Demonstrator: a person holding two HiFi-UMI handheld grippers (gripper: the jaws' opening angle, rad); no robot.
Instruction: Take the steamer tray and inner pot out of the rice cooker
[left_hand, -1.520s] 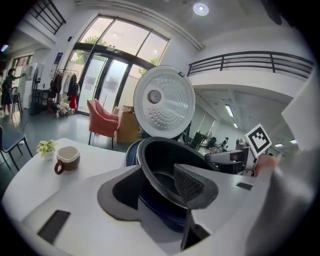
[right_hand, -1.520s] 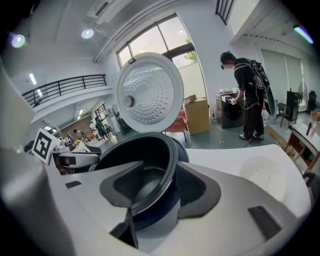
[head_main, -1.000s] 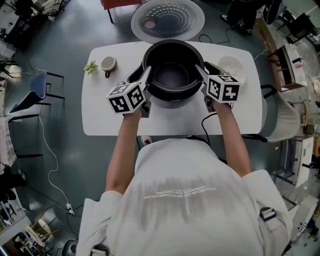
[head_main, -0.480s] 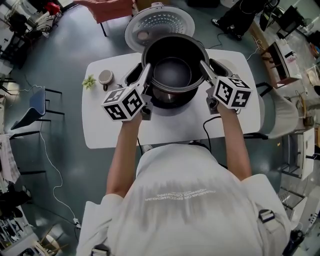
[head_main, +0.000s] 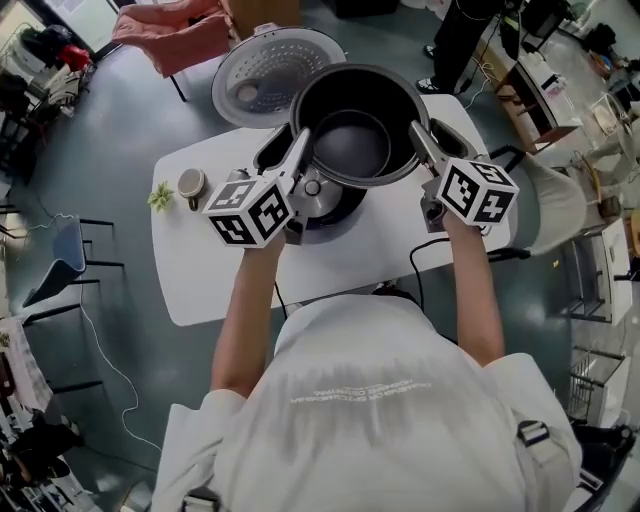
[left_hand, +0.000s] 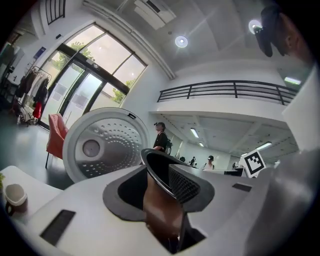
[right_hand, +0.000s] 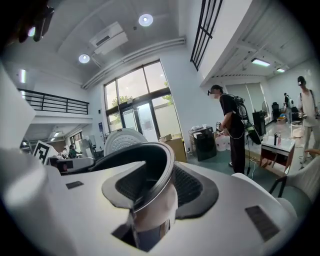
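Field notes, pot lift:

- White table (head_main: 200, 270) carries the whole setup. I have bare surface in front of and beside the cooker, likely where the pot goes.
- Rice cooker (head_main: 322, 203) sits mid-table with its lid (head_main: 262, 75) swung fully back, so the way up and out is clear.
- Inner pot (head_main: 345, 95) hangs in the air, over the cooker and offset toward its far right. I judge it free of the cavity, since the cooker's inside shows below it.
- Left gripper (head_main: 300, 152) is pinching the pot's rim on the near left. In the left gripper view one jaw lies inside the wall and one outside, pressed on the thin lip (left_hand: 156, 161).
- Right gripper (head_main: 418, 142) is clamped on the opposite rim the same way, and its own view shows the lip (right_hand: 152, 165) caught between the pads.
- Gripping opposite sides makes sense: the pot is wide and smooth, with no handles, so two facing pinches hold it level and stop it swinging.
- Cup (head_main: 190, 183) and a small plant (head_main: 160, 195) stand at the table's left edge, well apart from the lift.
- Steamer tray: not in any view I have.
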